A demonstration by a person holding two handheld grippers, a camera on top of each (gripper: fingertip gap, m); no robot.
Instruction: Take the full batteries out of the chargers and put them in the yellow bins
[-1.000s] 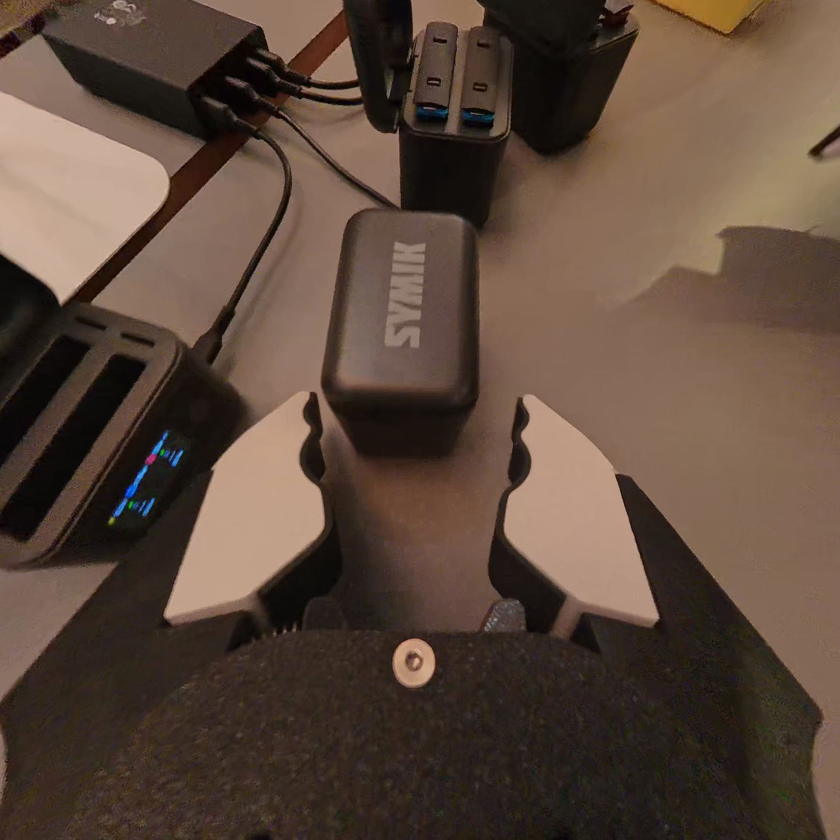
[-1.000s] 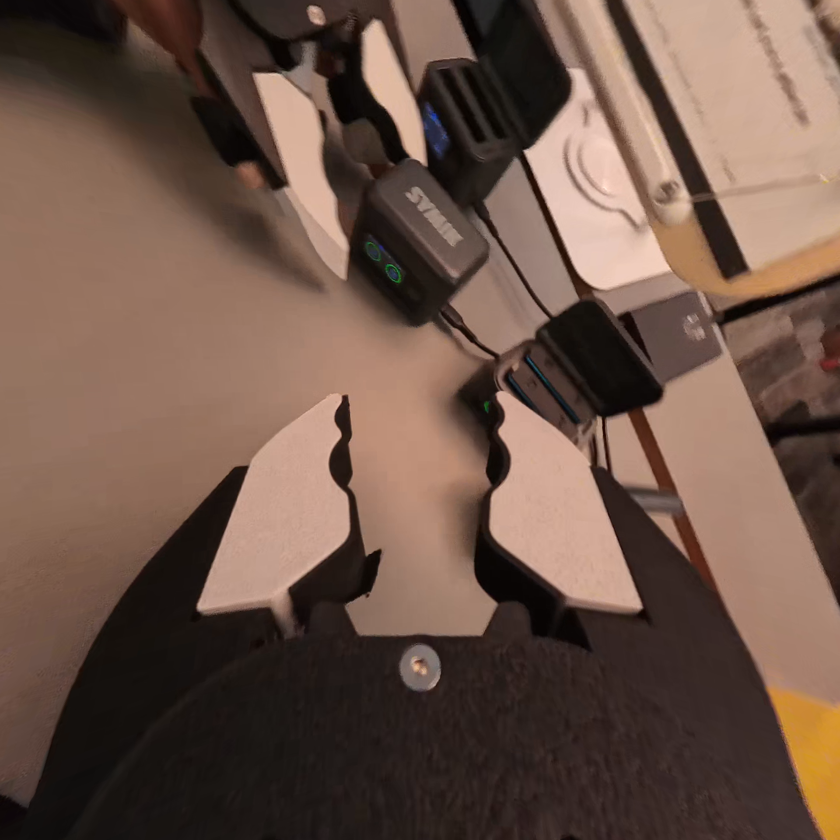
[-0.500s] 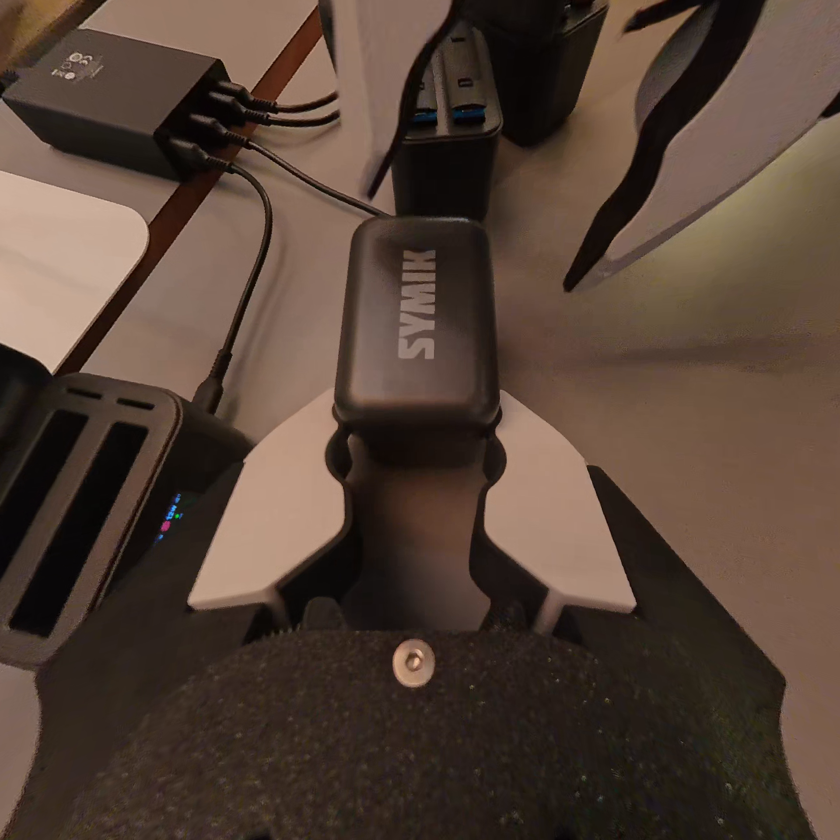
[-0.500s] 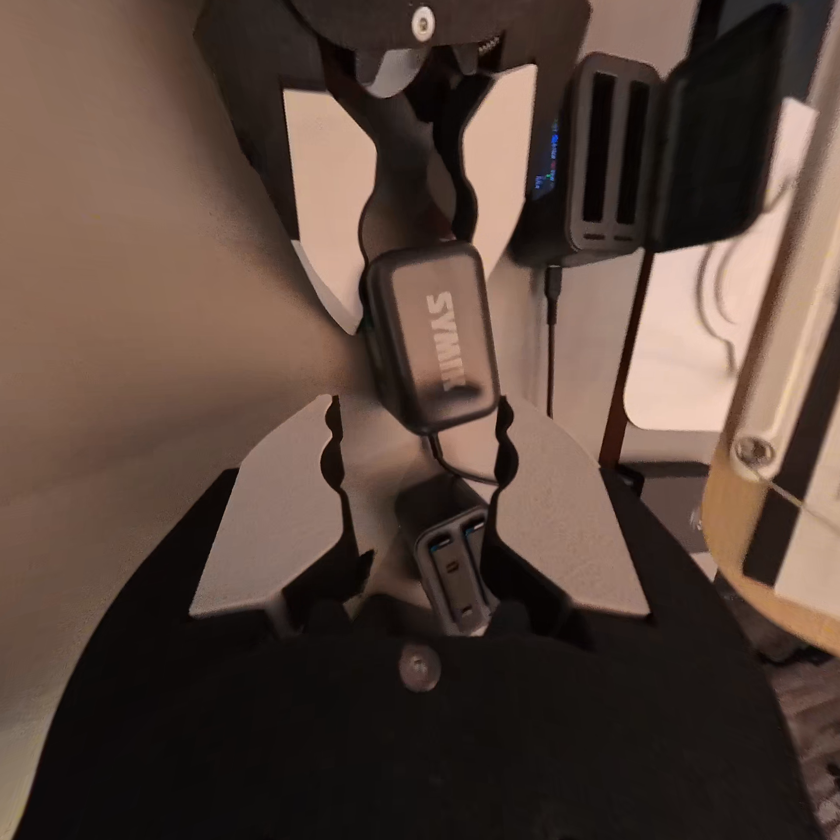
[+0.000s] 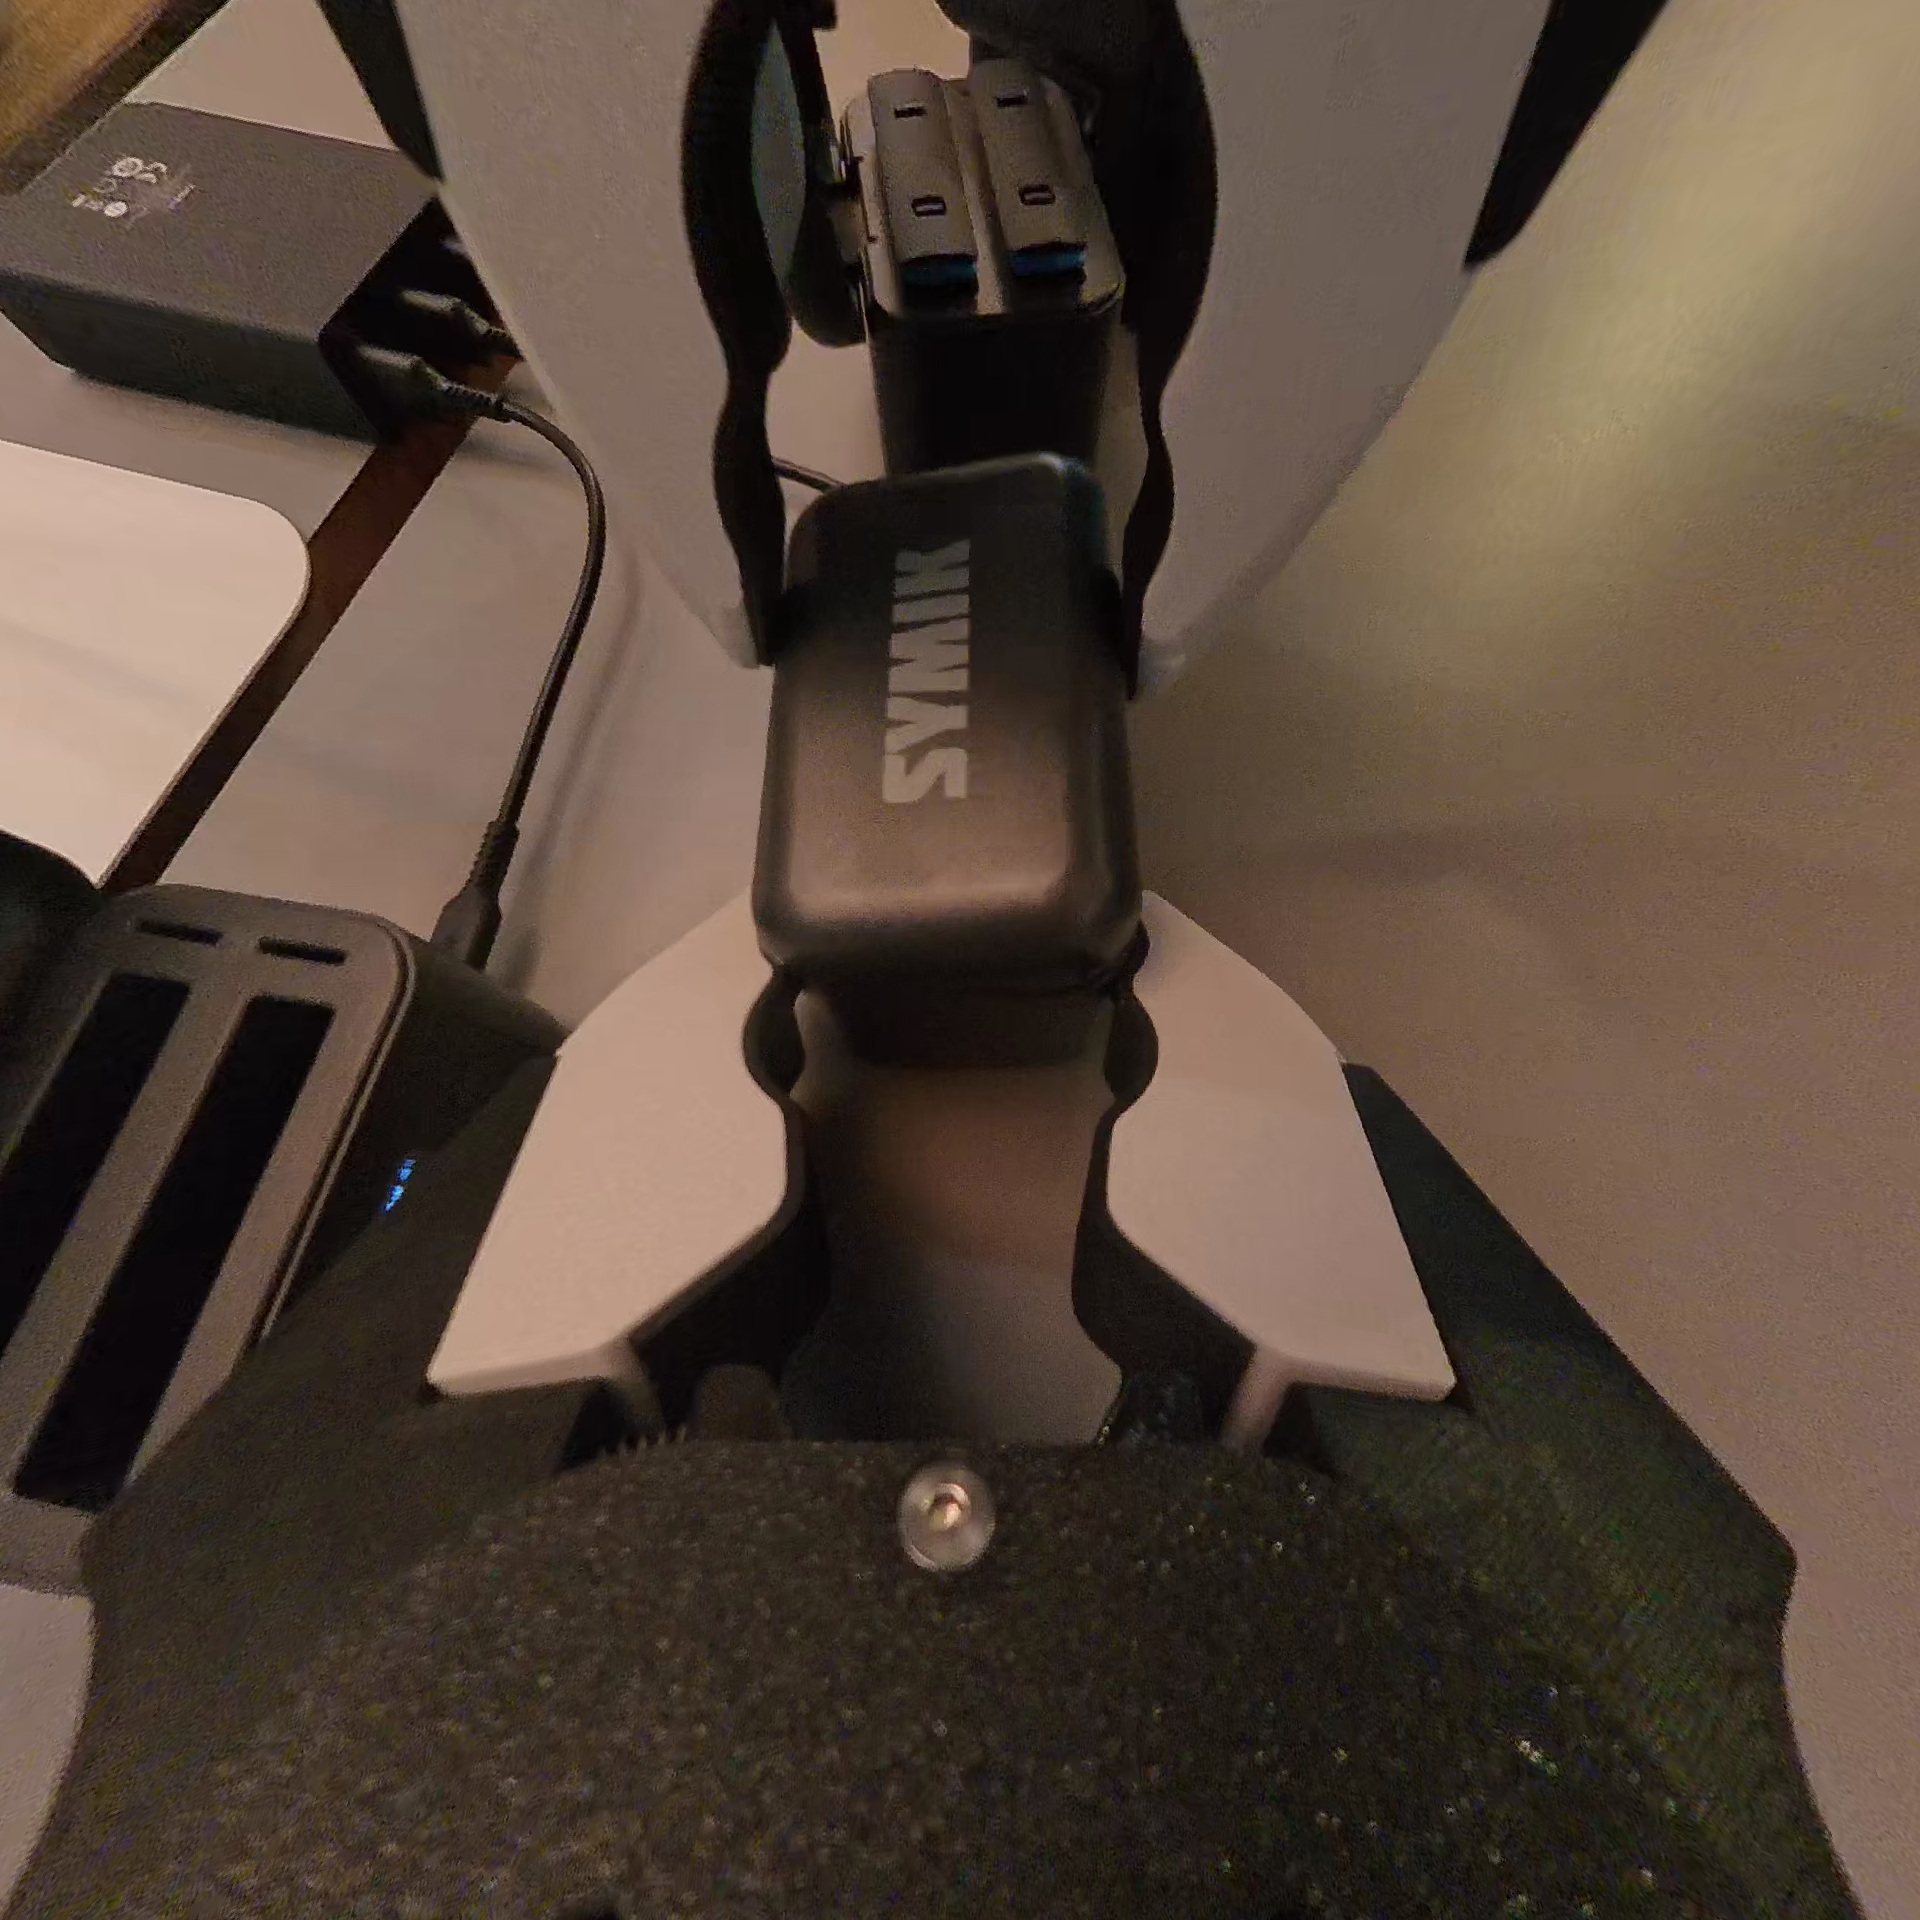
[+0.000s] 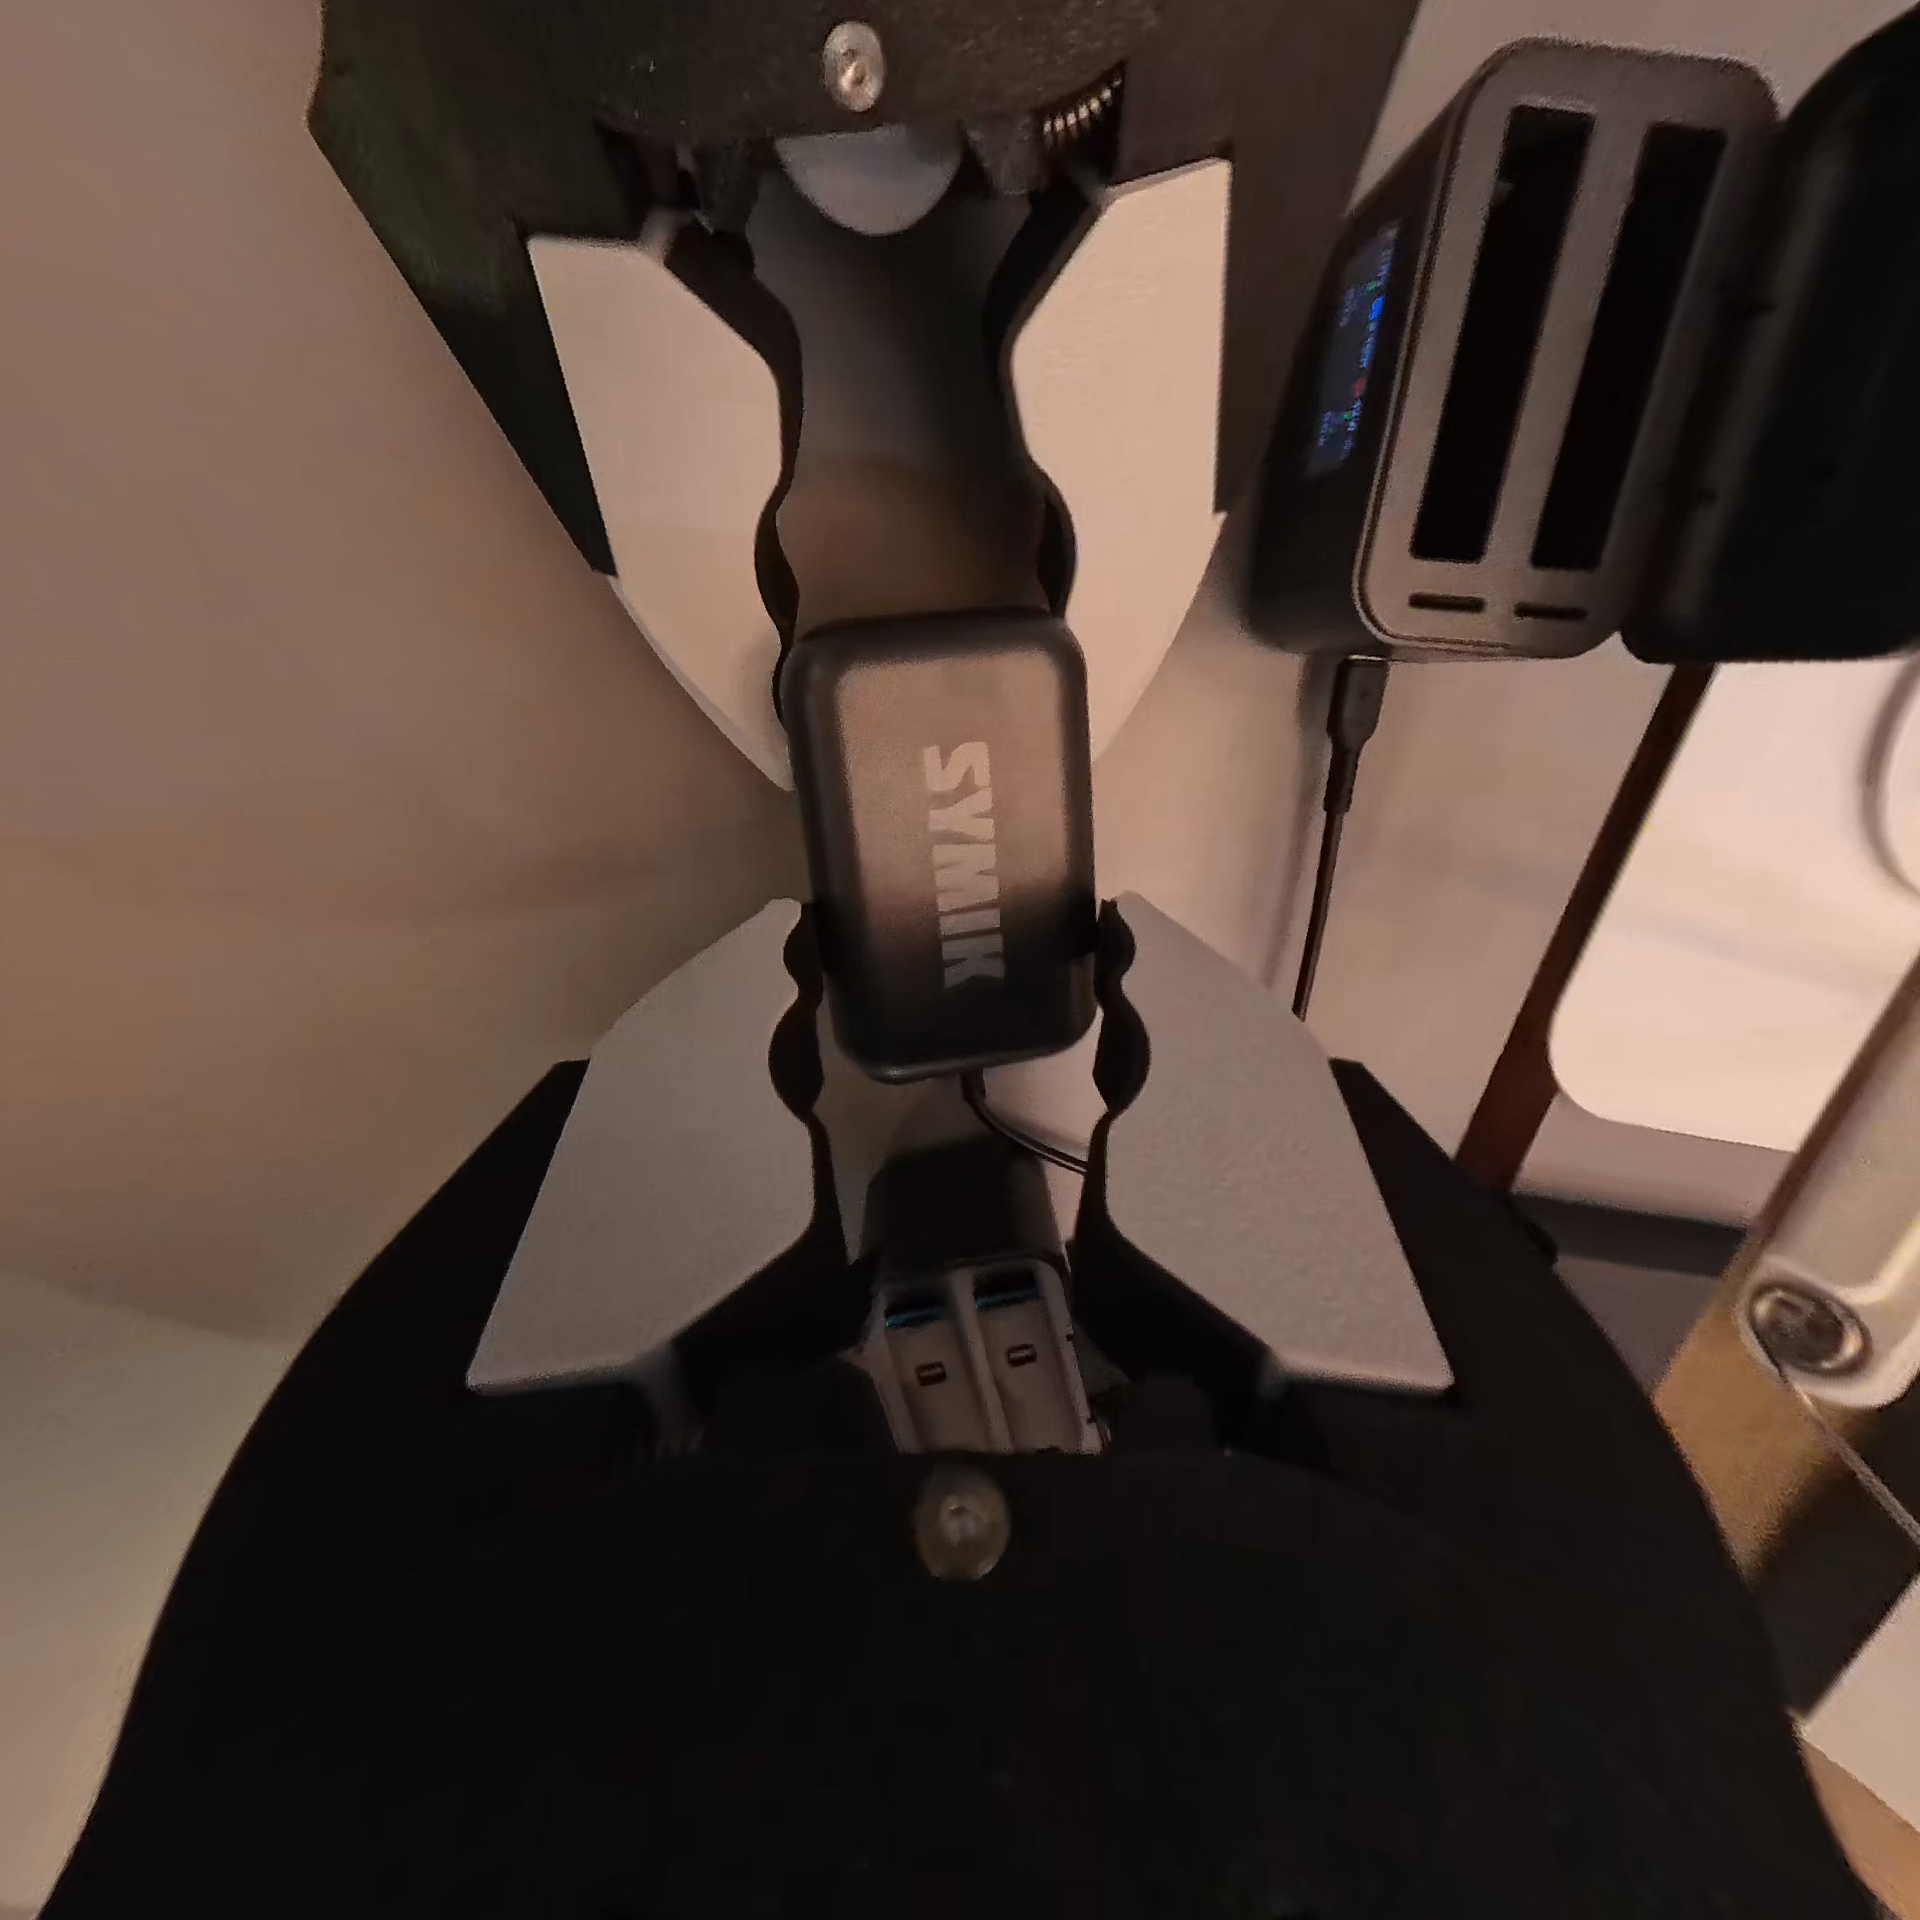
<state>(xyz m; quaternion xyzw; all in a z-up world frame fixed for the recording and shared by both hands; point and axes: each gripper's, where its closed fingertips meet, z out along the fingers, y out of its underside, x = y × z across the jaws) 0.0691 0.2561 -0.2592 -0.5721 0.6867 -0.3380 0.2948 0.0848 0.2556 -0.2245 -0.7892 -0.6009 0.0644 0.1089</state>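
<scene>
A closed black charger case with a light logo on its lid stands on the pale table. My left gripper is shut on its near end, below the lid. My right gripper faces it from the far side and is shut on the lid's other end; it also shows in the left wrist view. The left gripper shows in the right wrist view. Behind the case stands an open charger with two blue-tabbed batteries, which lie under my right gripper.
An empty two-slot charger with a lit display stands at my left, its lid open. A black power hub feeds the cables. A white pad and a wooden strip lie beyond them. The grippers' ends are close to 4 cm from one another. From the right gripper's tips to the open charger is close to 7 cm. Look for it in the right wrist view too.
My left gripper moved forward and shut on the case's near end. My right gripper swung in from the far side over the open charger and shut on the case's lid.
</scene>
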